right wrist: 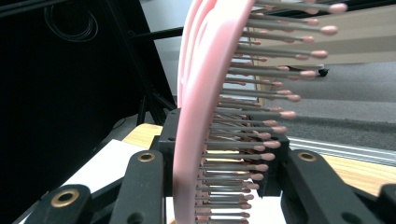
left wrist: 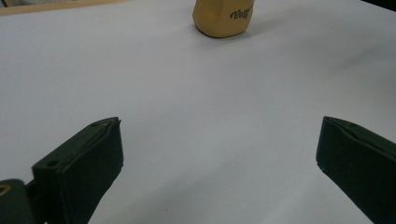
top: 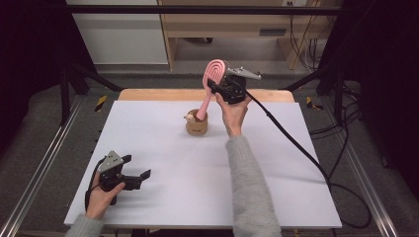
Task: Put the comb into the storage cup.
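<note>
White tabletop (top: pixel 163 163): right gripper (top: pixel 213 88) clamps pink hairbrush (top: pixel 212 74), handle end hidden in holder (top: pixel 196 126); left gripper (top: pixel 136 170) gapes empty.

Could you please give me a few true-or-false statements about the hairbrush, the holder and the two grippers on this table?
1. The right gripper is shut on the pink hairbrush. True.
2. The hairbrush lies flat on the white mat. False: its handle end points down into the tan holder.
3. The left gripper is open with nothing in it. True.
4. The tan holder has tipped over. False: it stands upright.
</note>
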The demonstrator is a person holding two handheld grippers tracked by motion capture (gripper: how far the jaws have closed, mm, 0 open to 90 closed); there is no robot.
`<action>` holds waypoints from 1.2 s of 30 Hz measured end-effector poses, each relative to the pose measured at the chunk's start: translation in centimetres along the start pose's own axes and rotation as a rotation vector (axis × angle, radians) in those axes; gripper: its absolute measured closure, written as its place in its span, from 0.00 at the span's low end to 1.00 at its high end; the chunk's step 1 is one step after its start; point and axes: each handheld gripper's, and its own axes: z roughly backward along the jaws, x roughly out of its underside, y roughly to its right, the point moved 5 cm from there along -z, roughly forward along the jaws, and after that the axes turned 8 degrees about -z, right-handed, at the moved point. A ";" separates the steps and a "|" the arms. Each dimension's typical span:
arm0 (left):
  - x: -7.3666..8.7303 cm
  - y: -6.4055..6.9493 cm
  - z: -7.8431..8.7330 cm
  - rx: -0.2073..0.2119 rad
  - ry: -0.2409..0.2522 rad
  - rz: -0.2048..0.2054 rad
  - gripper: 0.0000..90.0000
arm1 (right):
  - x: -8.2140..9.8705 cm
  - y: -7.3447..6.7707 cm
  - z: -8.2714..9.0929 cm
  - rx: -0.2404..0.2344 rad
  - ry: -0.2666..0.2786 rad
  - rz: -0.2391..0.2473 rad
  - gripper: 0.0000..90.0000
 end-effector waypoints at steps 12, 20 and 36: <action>0.0 0.0 0.0 0.001 0.001 0.000 0.01 | 0.8 0.4 -1.2 0.019 -0.011 -0.004 0.69; 0.0 0.0 0.1 0.000 0.001 -0.001 0.01 | 1.5 0.5 -1.9 0.027 -0.018 -0.008 0.69; 0.0 0.0 0.1 0.001 0.003 0.000 0.01 | 2.8 0.4 -2.8 0.032 -0.034 -0.018 0.69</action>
